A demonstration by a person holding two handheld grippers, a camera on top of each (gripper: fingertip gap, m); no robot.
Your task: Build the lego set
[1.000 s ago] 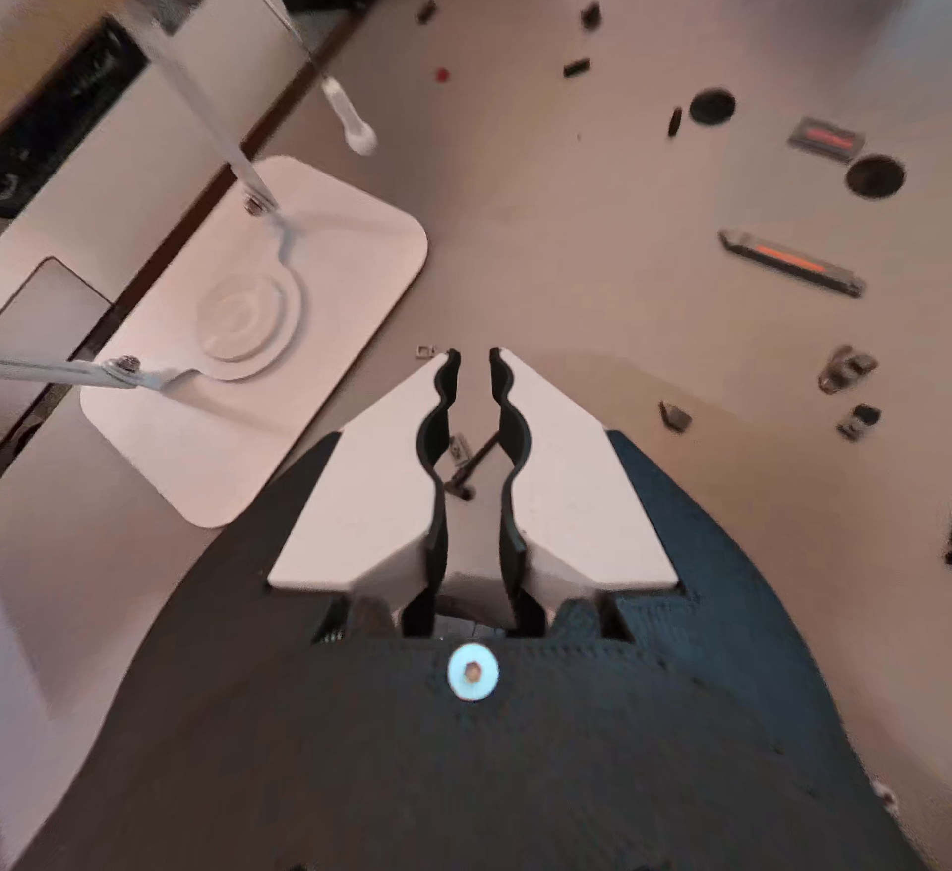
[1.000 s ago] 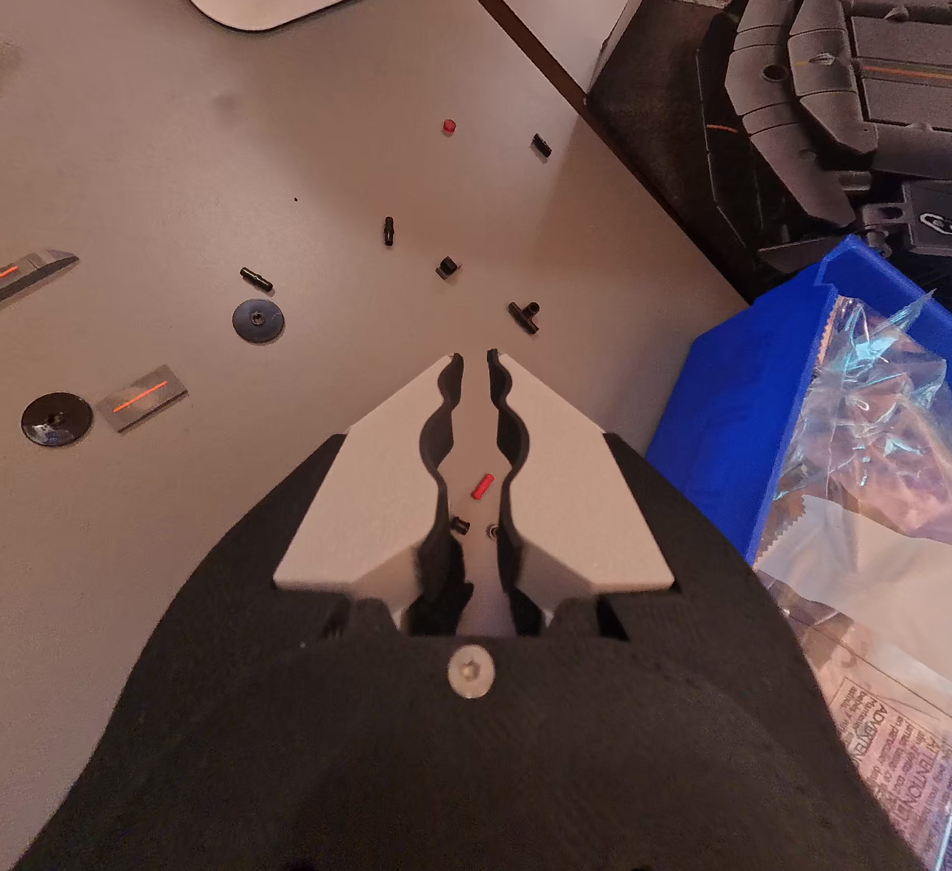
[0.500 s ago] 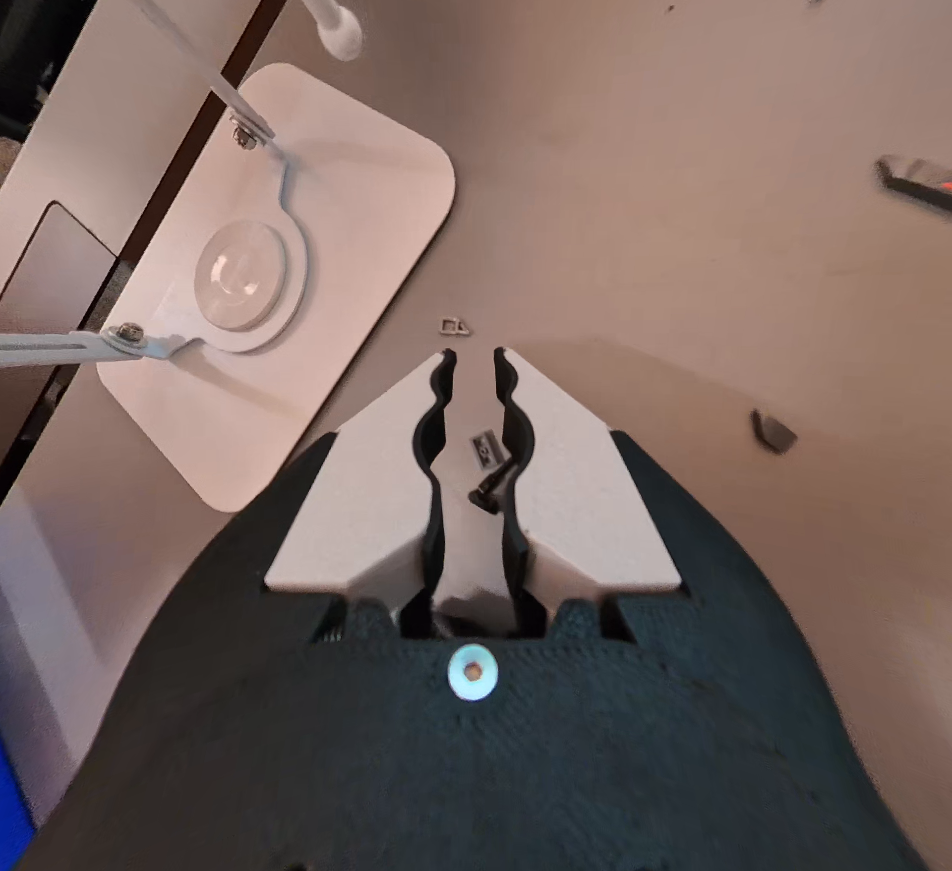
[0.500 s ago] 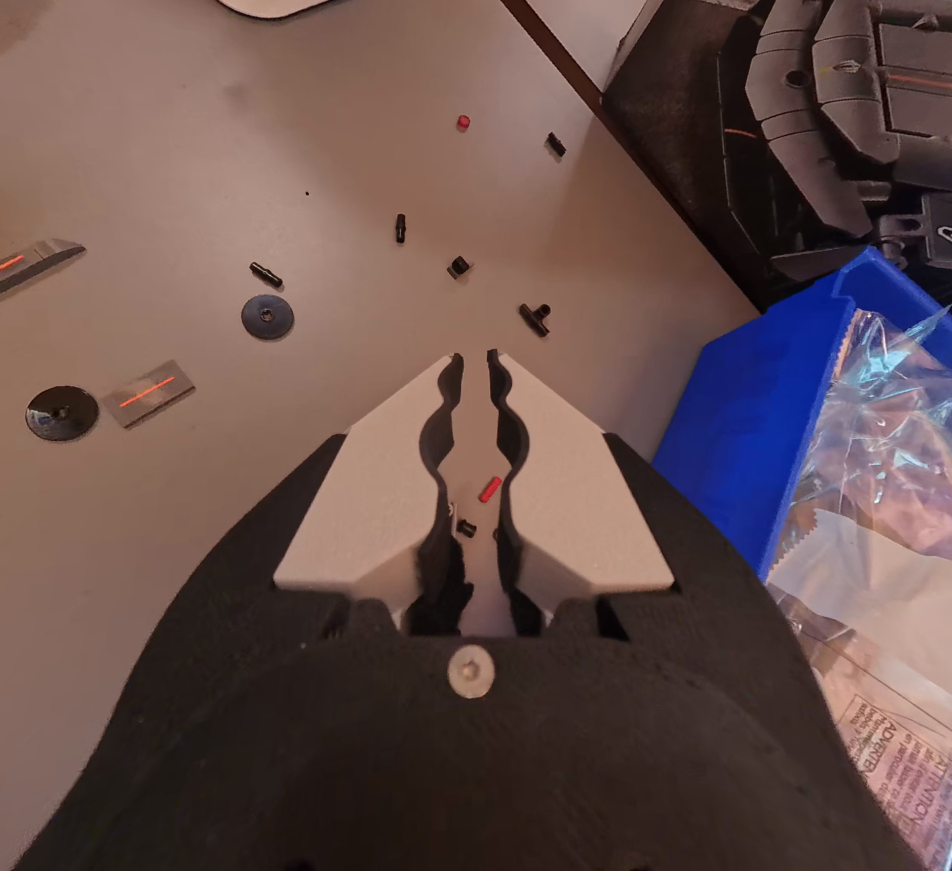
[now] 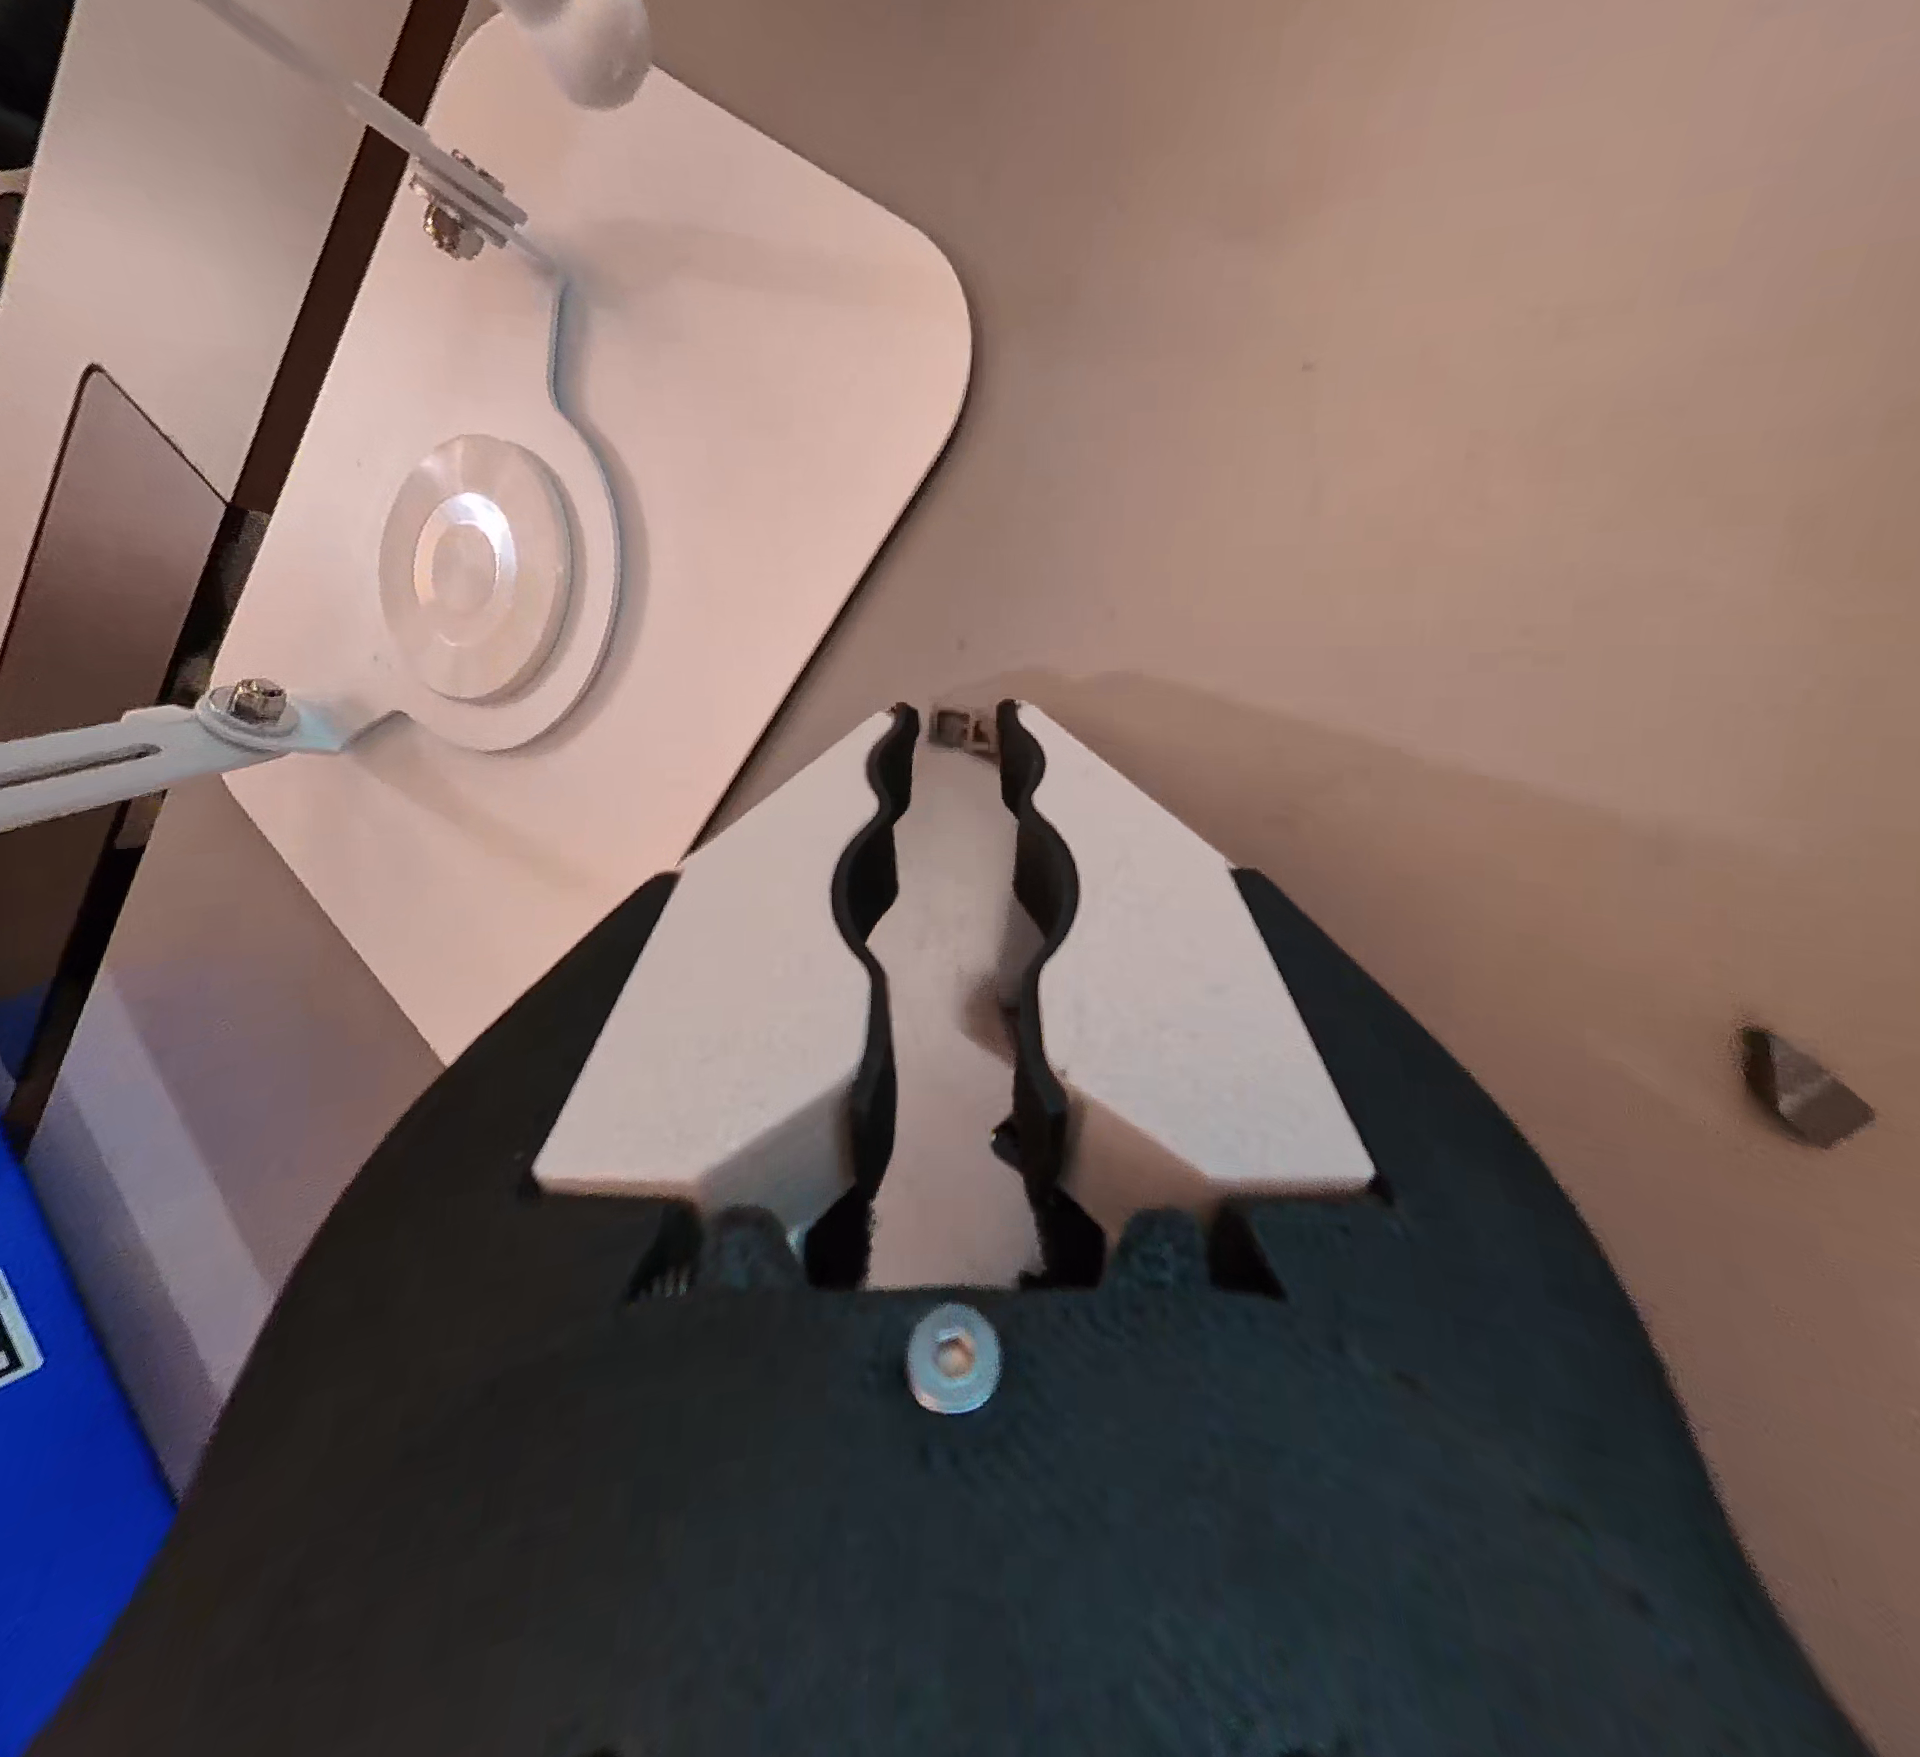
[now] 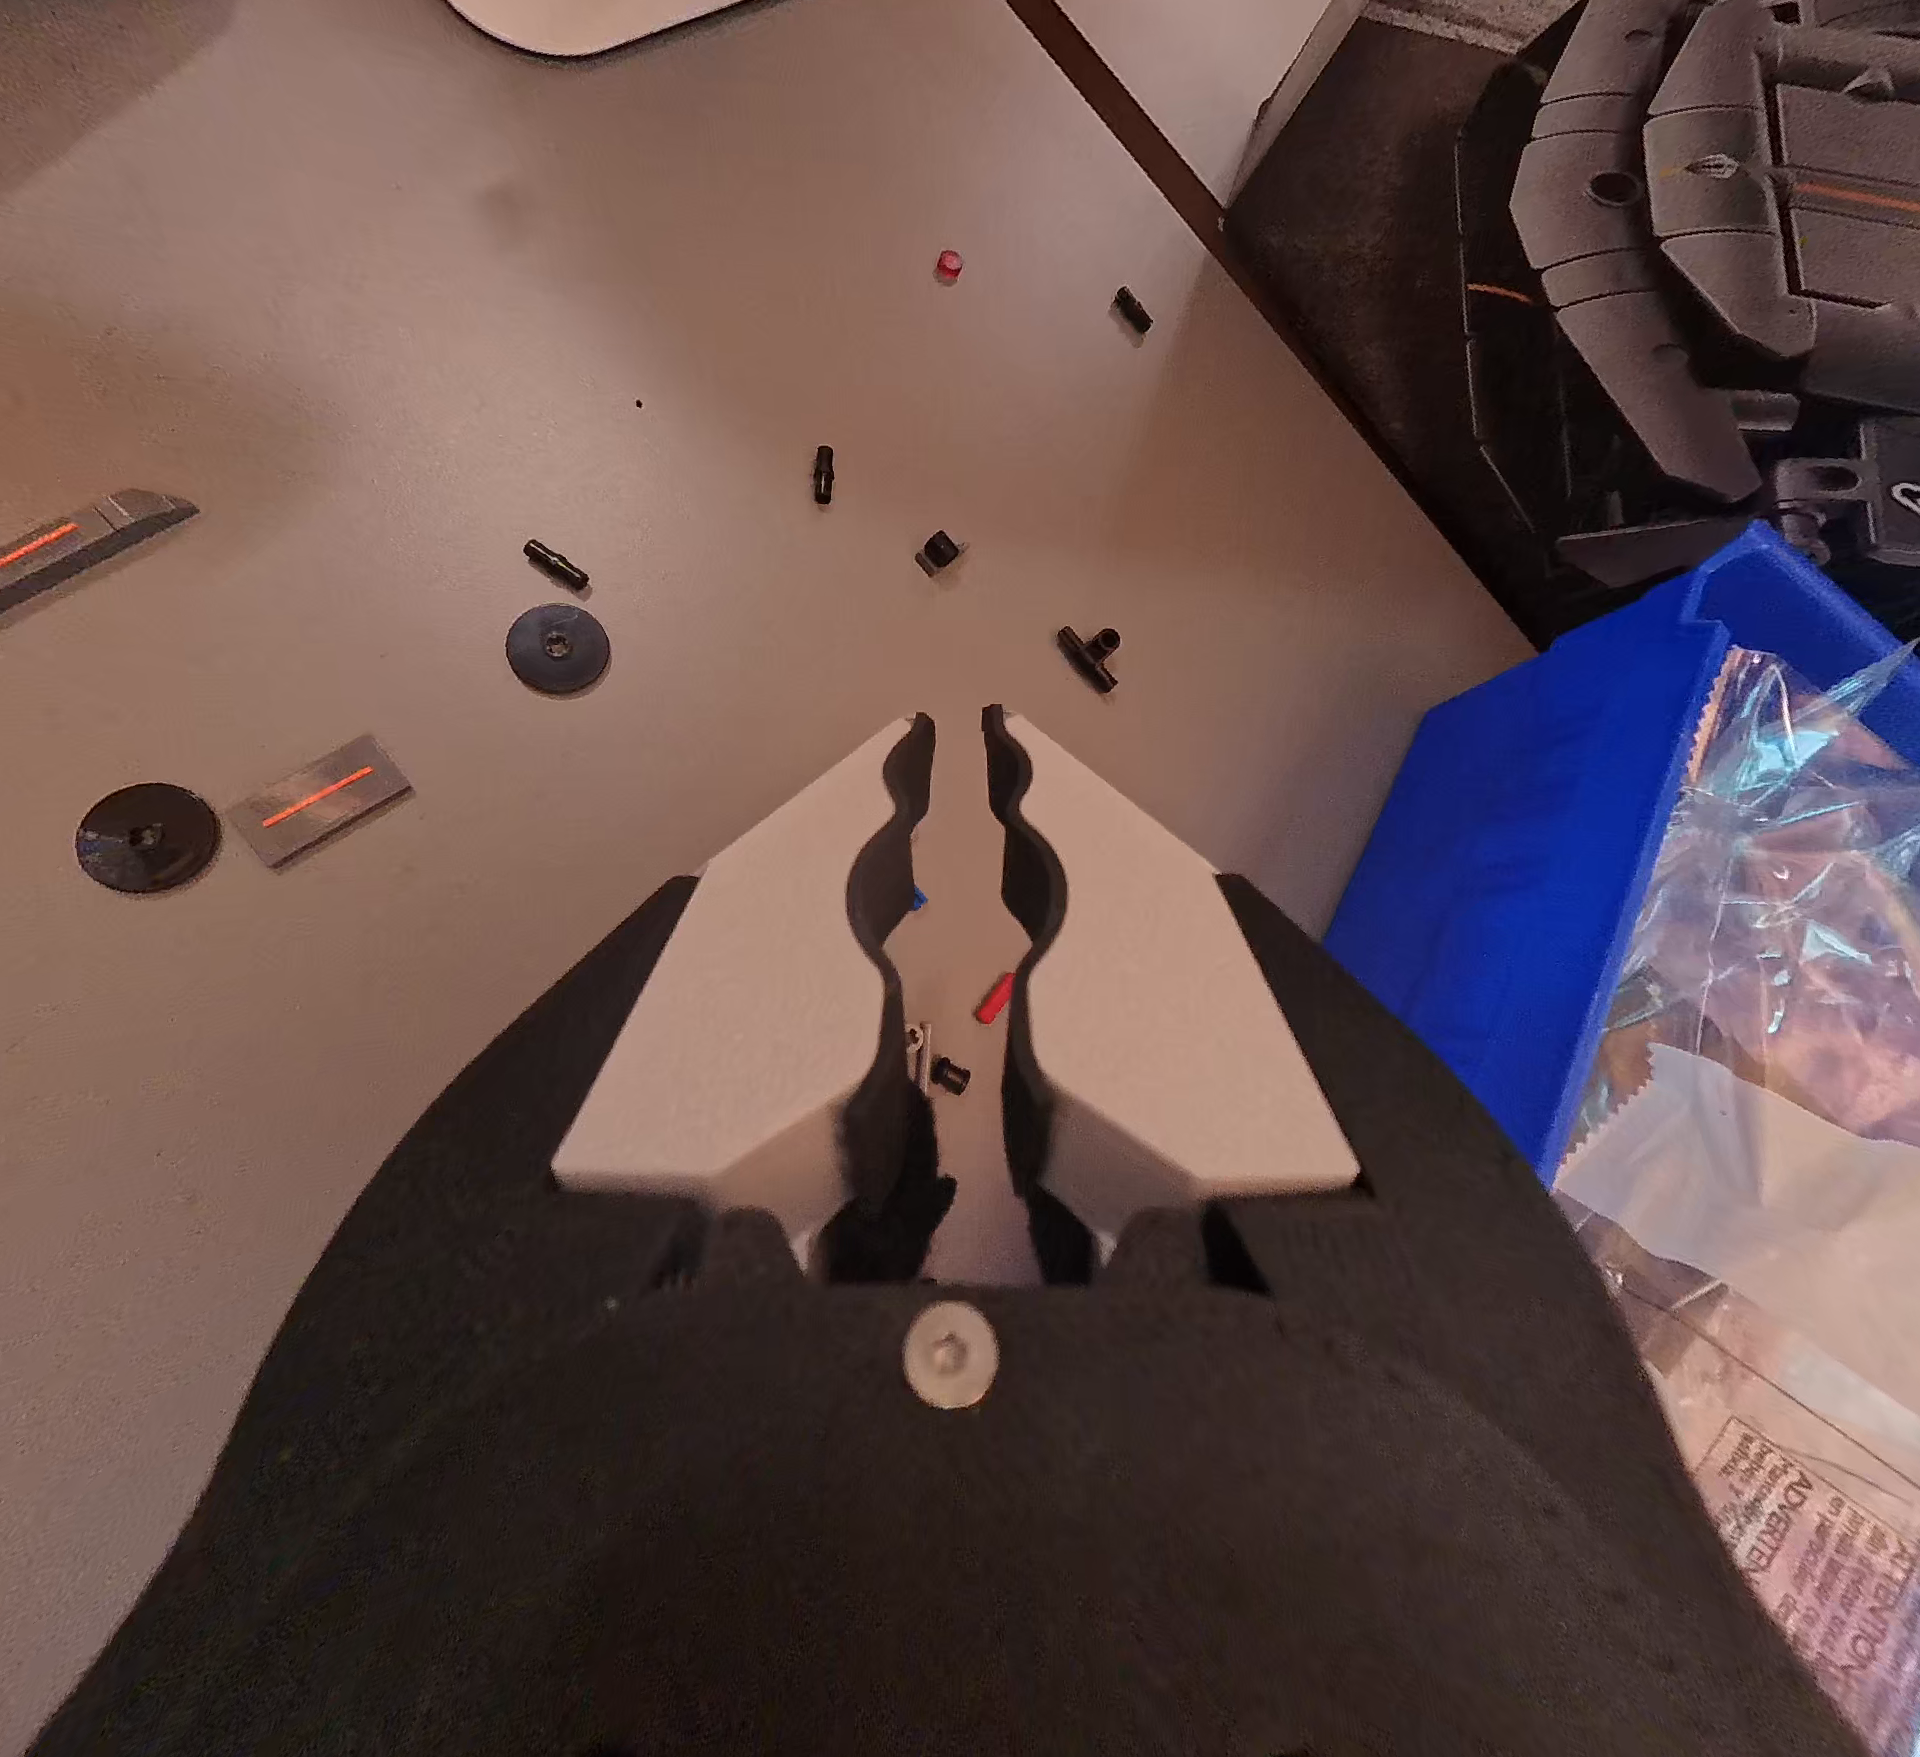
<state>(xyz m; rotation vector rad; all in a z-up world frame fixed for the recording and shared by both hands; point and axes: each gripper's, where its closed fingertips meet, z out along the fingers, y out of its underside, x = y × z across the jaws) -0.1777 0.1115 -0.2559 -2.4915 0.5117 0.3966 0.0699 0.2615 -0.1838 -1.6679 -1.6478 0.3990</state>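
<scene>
we hold the left tongs (image 5: 959,720) slightly spread low over the beige worktop (image 5: 1455,357), a small grey lego piece (image 5: 958,726) lying between the tips beside the white stand base (image 5: 727,419). our right tongs (image 6: 958,720) slightly spread, empty, above a small red lego pin (image 6: 994,997); black t-shaped connector (image 6: 1088,656) just ahead.
</scene>
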